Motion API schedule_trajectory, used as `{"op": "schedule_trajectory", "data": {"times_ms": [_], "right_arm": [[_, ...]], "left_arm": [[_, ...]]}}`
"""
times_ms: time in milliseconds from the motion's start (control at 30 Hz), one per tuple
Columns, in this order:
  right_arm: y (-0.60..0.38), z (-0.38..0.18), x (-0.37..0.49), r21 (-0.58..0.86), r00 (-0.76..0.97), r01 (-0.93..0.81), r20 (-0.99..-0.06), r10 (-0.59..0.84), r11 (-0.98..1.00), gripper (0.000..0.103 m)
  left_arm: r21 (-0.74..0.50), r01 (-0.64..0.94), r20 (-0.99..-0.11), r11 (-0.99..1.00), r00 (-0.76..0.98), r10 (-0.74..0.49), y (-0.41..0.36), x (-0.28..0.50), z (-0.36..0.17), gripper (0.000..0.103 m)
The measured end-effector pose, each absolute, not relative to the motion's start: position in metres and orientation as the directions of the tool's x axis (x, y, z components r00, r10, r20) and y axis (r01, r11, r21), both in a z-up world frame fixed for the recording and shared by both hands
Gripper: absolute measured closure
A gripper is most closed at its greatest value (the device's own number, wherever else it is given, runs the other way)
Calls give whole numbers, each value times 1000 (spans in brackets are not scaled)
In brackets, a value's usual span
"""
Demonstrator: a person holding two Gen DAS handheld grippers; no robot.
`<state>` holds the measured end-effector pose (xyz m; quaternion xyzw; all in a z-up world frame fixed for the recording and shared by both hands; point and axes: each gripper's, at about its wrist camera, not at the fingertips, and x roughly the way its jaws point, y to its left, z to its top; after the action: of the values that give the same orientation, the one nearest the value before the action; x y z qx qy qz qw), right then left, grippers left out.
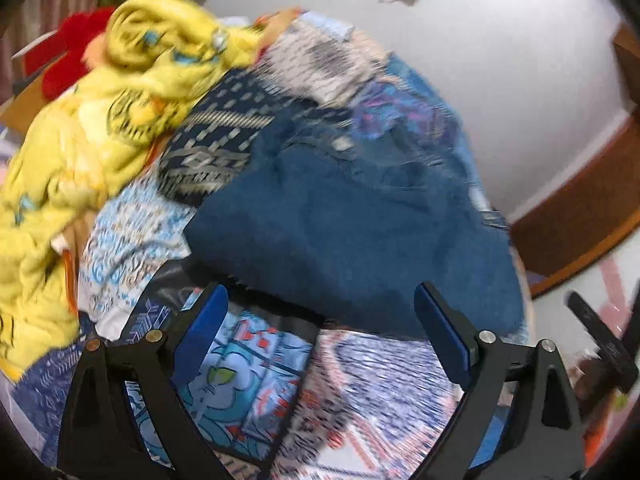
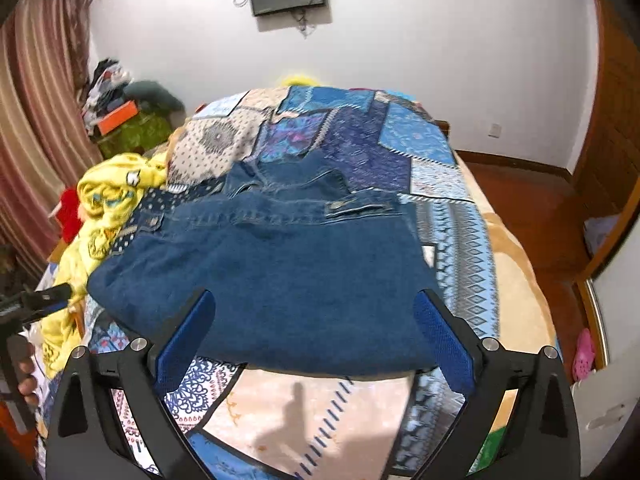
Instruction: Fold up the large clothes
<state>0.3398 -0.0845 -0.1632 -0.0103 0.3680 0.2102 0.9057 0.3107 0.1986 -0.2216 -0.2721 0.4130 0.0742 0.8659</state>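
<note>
Right gripper (image 2: 314, 334): hanging released above the near edge of the denim jacket (image 2: 276, 276), jaws spread wide, nothing lying between them.
Left gripper (image 1: 320, 344): likewise hanging released over the bedspread, pads apart and touching no cloth; its view is blurring.
Task item: denim jacket is lying folded on the patchwork bedspread (image 2: 400, 148), collar and pocket flaps pointing to the far side, folded edge facing the camera.
Step in hand: judging by the compact shape, one fold is appearing complete and both grippers are standing clear of the cloth.
Next move: probably calling for either a further fold across the jacket or a reach toward the yellow garment (image 1: 80, 140) piled at the left.
Edges: jacket's near hem is sitting close to the bed's near side; right edge is lying well inside the bed.
Open room: bare bedspread is remaining beyond and right of the jacket; the left side is being crowded by the heap.
</note>
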Motion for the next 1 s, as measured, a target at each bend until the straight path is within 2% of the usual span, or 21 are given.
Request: {"op": "schedule_trajectory", "data": {"times_ms": [100, 233, 367, 433, 667, 733, 767, 833, 867, 1000], "right_arm": [[-71, -181, 344, 97, 628, -400, -695, 350, 911, 4], [-63, -204, 351, 67, 588, -418, -741, 326, 906, 4], [-62, -220, 357, 56, 553, -437, -771, 317, 898, 4], [-63, -225, 360, 66, 538, -436, -780, 319, 898, 4], [-69, -226, 362, 75, 517, -418, -800, 305, 905, 4], [-70, -222, 357, 54, 526, -420, -799, 292, 906, 4], [-70, -220, 356, 50, 528, -423, -798, 291, 905, 4], [-70, -210, 350, 38, 539, -429, -791, 290, 903, 4], [-68, -206, 347, 33, 543, -432, -788, 289, 901, 4], [-53, -186, 335, 28, 558, -465, -766, 318, 885, 4]], "left_arm": [[-503, -396, -760, 768, 626, -176, 209, 323, -254, 9], [-734, -369, -635, 571, 671, -383, 225, 337, -292, 14], [-774, -333, -593, 539, 679, -433, 232, 363, -308, 27], [-770, -327, -593, 549, 685, -424, 231, 376, -309, 39], [-736, -355, -615, 577, 706, -351, 227, 406, -306, 50], [-720, -369, -624, 588, 714, -318, 227, 400, -297, 60], [-728, -347, -597, 591, 746, -297, 227, 391, -284, 63], [-744, -292, -541, 602, 791, -285, 228, 379, -260, 75], [-753, -251, -503, 608, 815, -287, 227, 373, -241, 77], [-697, -186, -451, 692, 865, -221, 222, 360, -184, 81]]}}
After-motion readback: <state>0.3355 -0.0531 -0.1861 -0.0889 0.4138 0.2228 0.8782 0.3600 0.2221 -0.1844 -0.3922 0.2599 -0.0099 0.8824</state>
